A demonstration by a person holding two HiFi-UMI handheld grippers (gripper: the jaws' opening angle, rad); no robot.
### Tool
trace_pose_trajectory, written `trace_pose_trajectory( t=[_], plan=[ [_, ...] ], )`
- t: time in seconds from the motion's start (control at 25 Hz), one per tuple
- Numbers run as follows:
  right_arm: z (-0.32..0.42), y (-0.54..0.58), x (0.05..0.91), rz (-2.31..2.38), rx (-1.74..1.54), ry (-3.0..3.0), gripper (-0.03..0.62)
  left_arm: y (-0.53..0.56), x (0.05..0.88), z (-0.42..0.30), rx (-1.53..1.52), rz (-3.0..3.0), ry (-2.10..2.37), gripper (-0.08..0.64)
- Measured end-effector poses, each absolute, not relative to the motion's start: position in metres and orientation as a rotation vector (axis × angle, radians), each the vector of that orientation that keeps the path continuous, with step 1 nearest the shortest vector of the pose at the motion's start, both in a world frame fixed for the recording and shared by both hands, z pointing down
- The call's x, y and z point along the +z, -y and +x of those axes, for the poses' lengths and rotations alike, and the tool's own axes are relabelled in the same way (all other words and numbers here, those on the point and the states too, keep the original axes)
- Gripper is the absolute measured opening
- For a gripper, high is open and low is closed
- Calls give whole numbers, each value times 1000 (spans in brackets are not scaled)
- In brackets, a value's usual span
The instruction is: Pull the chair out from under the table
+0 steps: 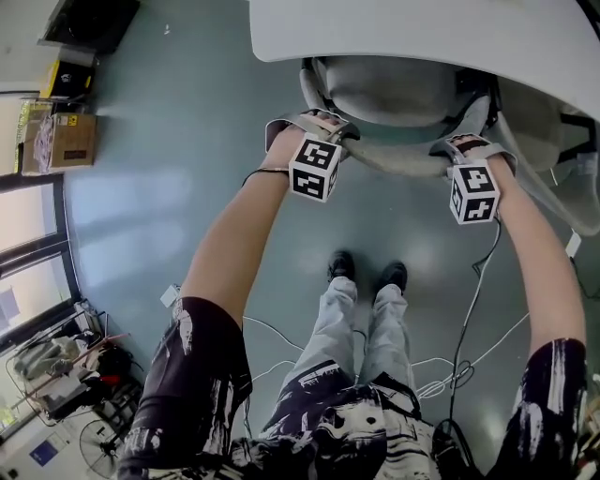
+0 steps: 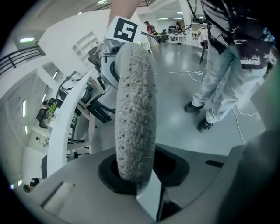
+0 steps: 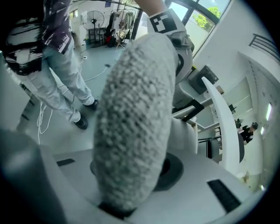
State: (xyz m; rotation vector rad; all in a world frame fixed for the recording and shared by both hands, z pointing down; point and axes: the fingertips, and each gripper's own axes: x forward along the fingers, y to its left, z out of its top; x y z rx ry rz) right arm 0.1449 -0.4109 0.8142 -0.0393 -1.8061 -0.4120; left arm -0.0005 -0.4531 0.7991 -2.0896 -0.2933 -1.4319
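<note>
A grey upholstered chair [image 1: 389, 89] is tucked under the white table [image 1: 422, 28], and only its seat and curved backrest [image 1: 398, 157] show. My left gripper [image 1: 321, 124] is clamped on the backrest's left end and my right gripper [image 1: 461, 143] on its right end, both pointing steeply down. In the left gripper view the nubbly grey backrest edge [image 2: 133, 109] runs up from between the jaws of that gripper [image 2: 139, 177]. In the right gripper view the same fabric edge [image 3: 135, 118] fills the gap of that gripper [image 3: 129, 192]. The chair's legs are hidden.
The person's shoes [image 1: 367, 272] stand on the blue-grey floor just behind the chair. White and black cables [image 1: 455, 370] trail on the floor to the right. A cardboard box [image 1: 64, 141] sits at far left, with clutter and a fan [image 1: 98, 445] at lower left.
</note>
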Motion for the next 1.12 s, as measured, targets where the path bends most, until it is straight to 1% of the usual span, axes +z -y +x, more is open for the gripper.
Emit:
trace_pose_trajectory(
  t=[0.28,0.44,1.12],
  plan=[
    [149,406,814,-14,-329,1802,86,446,799,1,-1473,-2105,264,75],
    [155,386,818,-9,-308,1814,83,424,801,8,-1516,-2113,282,72],
    [123,181,813,-38,-350,1800,84,214,793,-25,-1513,-2129,282,69]
  ],
)
